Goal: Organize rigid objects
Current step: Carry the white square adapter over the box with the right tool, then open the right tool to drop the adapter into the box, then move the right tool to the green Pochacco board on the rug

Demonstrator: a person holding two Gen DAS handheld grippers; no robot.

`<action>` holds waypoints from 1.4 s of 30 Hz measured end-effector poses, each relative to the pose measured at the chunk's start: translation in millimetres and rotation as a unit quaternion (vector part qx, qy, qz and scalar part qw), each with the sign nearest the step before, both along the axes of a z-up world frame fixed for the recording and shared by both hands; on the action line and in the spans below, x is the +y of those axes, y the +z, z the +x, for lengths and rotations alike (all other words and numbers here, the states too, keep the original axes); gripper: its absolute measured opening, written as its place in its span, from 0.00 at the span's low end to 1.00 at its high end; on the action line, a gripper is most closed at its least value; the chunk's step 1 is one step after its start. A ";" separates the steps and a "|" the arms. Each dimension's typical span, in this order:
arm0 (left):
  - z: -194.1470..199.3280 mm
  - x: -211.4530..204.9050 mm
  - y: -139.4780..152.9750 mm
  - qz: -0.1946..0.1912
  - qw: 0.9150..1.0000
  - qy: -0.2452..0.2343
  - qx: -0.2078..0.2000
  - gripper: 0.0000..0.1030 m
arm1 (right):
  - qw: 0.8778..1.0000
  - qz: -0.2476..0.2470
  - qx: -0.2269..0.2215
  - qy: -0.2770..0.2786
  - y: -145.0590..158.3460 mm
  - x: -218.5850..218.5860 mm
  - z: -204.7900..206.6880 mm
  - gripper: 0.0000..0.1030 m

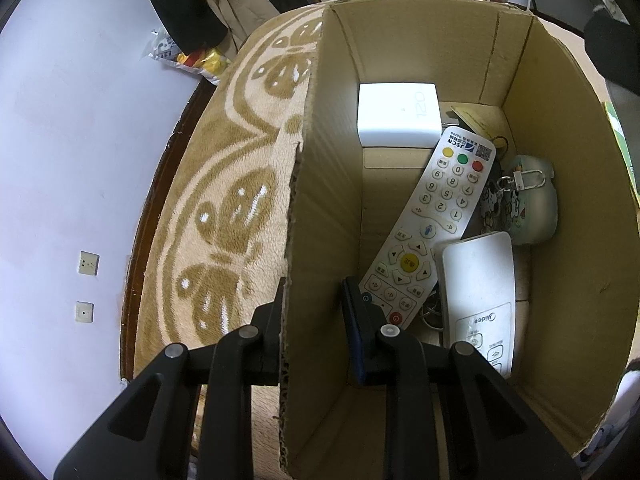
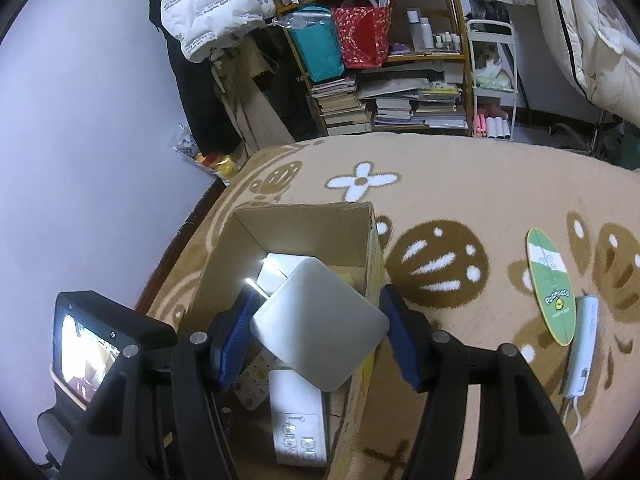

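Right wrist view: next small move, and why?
Probably lower, then open the right gripper: its jaws pinch a flat silver square box tilted above the open cardboard box, where two white remotes already lie.

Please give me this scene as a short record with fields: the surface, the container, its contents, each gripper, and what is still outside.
surface: patterned blanket
container: open cardboard box
contents: white charger block, numbered remote, white Midea remote, keychains
left gripper: jaws straddle the box wall
right gripper: holds grey square object above the box
outside: green oval card, white device
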State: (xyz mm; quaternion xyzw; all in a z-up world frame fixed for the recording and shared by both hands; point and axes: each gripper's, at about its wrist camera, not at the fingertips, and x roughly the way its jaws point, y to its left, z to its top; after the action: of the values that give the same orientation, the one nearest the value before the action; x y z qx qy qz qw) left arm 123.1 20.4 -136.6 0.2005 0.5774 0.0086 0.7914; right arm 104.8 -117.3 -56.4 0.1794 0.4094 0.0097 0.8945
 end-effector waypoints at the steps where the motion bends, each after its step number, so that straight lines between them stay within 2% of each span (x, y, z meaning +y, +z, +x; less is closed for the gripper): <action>1: 0.4 0.4 -0.2 -0.001 1.000 0.000 0.000 0.23 | 1.000 0.002 0.001 0.001 -0.3 -2.2 0.9 0.64; 12: 1.1 1.0 -1.3 -0.001 1.000 0.000 0.000 0.23 | 1.000 0.021 0.016 -0.002 -11.2 -5.6 2.3 0.65; 18: 1.7 -0.2 -2.0 0.000 1.000 -0.001 0.000 0.23 | 1.000 0.022 0.009 -0.004 -9.4 -9.2 1.2 0.65; 19: 1.7 -0.4 -2.2 0.001 1.000 -0.001 0.001 0.23 | 1.000 0.020 0.009 -0.004 -8.7 -9.7 0.8 0.67; 23: 2.3 -0.8 -3.3 0.000 1.000 0.000 0.002 0.23 | 1.000 0.005 -0.003 -0.004 -2.8 -15.8 0.0 0.91; 26: 2.5 -1.3 -3.4 0.001 1.000 -0.002 0.002 0.23 | 1.000 -0.011 -0.008 -0.002 0.3 -24.1 0.5 0.97; 34: 3.0 -3.0 -3.1 0.002 1.000 -0.001 0.002 0.23 | 0.997 -0.068 0.001 -0.033 -1.0 -64.5 8.1 1.00; 36: 3.2 -3.8 -2.4 0.001 1.000 0.000 0.001 0.23 | 0.996 -0.080 -0.010 -0.047 -4.5 -80.2 10.2 1.00; 40: 3.8 -5.0 -2.2 0.003 1.000 0.000 0.001 0.23 | 0.994 -0.089 -0.011 -0.064 -15.8 -106.2 14.9 1.00; 42: 3.8 -5.1 -2.1 0.003 1.000 0.000 0.002 0.23 | 0.993 -0.090 0.003 -0.077 -25.0 -121.2 19.5 1.00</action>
State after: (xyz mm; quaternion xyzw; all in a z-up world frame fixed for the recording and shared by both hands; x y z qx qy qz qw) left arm 127.0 15.3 -138.7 0.2028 0.5786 0.0096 0.7899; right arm 124.3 -238.5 -81.3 0.1295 0.3959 -0.0969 0.9039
